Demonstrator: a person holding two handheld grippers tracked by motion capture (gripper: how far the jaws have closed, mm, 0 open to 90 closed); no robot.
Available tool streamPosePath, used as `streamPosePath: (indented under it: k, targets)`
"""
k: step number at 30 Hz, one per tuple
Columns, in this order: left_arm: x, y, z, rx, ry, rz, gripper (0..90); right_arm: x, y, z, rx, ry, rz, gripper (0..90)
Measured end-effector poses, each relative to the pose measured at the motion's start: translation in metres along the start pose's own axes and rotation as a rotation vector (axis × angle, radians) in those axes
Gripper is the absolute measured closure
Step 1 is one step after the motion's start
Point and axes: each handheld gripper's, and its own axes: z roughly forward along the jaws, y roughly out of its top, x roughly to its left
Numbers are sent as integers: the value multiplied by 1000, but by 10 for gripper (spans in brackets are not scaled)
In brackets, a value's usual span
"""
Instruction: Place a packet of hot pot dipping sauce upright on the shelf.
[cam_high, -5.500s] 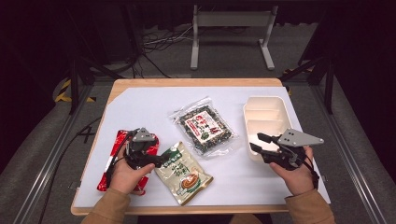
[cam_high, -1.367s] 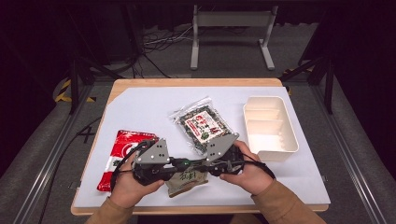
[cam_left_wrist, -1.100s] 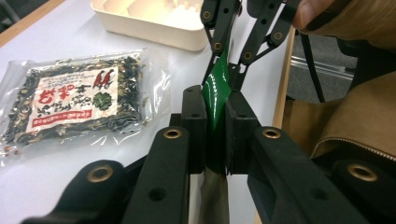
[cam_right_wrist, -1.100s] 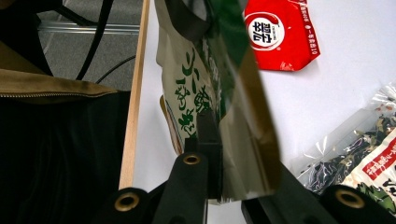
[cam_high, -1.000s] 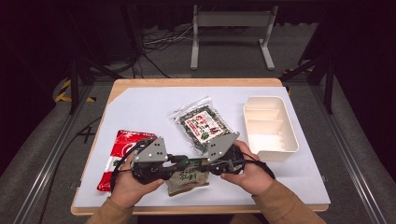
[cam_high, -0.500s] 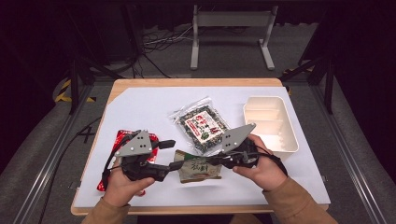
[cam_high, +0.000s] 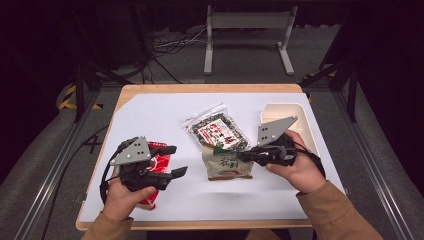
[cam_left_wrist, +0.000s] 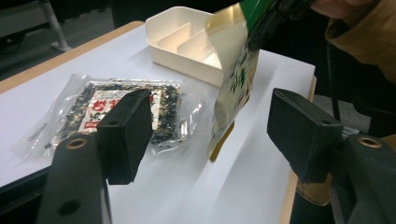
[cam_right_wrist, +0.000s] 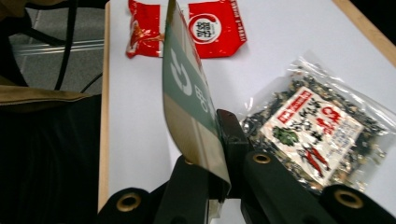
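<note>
My right gripper (cam_high: 241, 155) is shut on the top edge of a green and beige pouch (cam_high: 227, 164), which hangs just above the white table cover. In the right gripper view the pouch (cam_right_wrist: 187, 93) stands edge-on between the closed jaws of that gripper (cam_right_wrist: 219, 140). My left gripper (cam_high: 173, 160) is open over the red packet (cam_high: 161, 161); its jaws have just been opening and nothing is between them. In the left gripper view the pouch (cam_left_wrist: 233, 79) hangs beyond the spread fingers of the left gripper (cam_left_wrist: 210, 135).
A clear packet of dark seaweed (cam_high: 220, 131) lies mid-table, just behind the pouch. A white divided tray (cam_high: 301, 122) stands at the right, partly behind my right hand. The red packet (cam_right_wrist: 210, 28) lies flat near the front left edge.
The left gripper let go of the pouch, opened and drew back left over the red packet. The right gripper carried the pouch to the right and lifted it slightly.
</note>
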Motion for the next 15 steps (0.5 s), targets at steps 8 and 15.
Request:
streamPosePath:
  k: [8, 15]
  targets:
    - [8, -8, -7, 12, 73, -12, 287, -20, -4, -24, -8, -35, 17, 897]
    - [17, -19, -18, 28, 131, -48, 284, -35, -7, -41, -13, -71, 29, 897]
